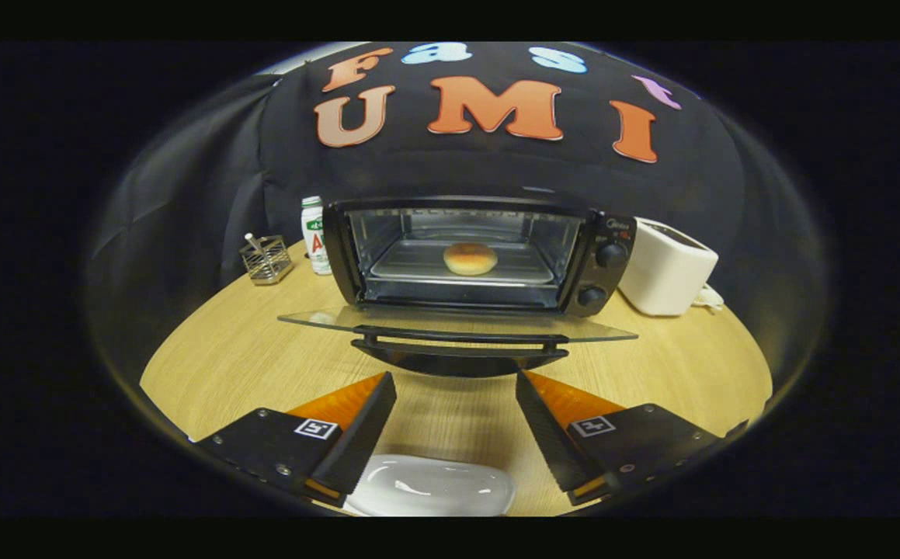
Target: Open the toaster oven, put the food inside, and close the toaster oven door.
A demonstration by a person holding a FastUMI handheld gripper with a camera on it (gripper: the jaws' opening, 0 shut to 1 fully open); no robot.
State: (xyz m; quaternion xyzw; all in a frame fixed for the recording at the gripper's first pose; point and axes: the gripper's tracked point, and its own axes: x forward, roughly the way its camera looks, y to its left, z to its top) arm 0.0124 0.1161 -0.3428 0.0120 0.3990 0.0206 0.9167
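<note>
A black toaster oven (605, 260) stands on the wooden table beyond my fingers. Its glass door (457, 324) lies flat, fully down, with the black handle (459, 341) facing me. A round golden bun (470, 258) rests on the metal tray (411, 270) inside the oven cavity. My gripper (456, 382) is open, its two fingers spread wide with nothing between them, a short way in front of the door handle. A white plate (430, 487) lies on the table under and between the finger bases.
A white toaster (665, 268) stands right of the oven. Left of the oven are a white bottle (315, 233) and a small wire basket (266, 258). Bare wooden table (217, 357) spreads on both sides of the door.
</note>
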